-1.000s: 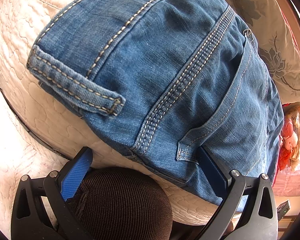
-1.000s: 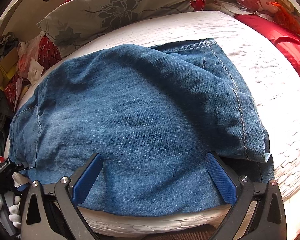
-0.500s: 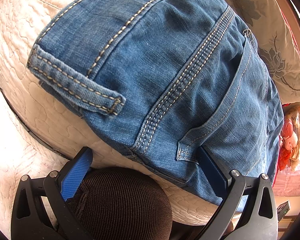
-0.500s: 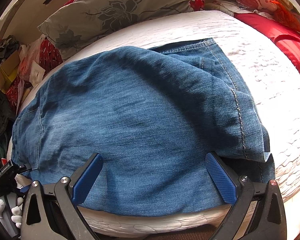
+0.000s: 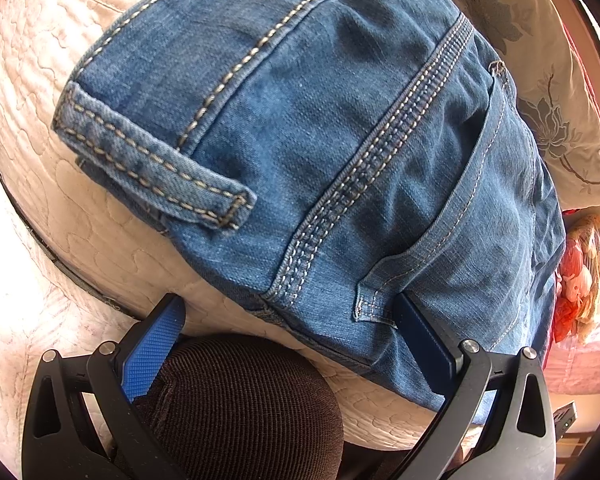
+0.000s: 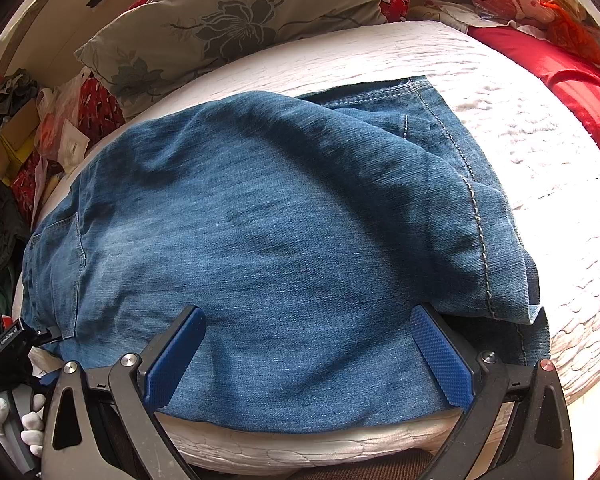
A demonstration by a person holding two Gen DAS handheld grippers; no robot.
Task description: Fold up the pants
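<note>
Both grippers spread apart | left gripper (image 5: 288, 320), right gripper (image 6: 308, 336) | jeans (image 6: 260, 240) just ahead on bed (image 6: 520, 128)

Left wrist: set low and close over the jeans (image 5: 320, 152), waistband end, facing upper right toward the pillow (image 5: 540, 92). Right wrist: further back, facing the same pillow at upper left.

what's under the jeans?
The jeans lie on a white quilted bedspread, which shows all round them. At the hem a lower denim layer peeks out from under the top one. Anything else beneath is covered.
</note>
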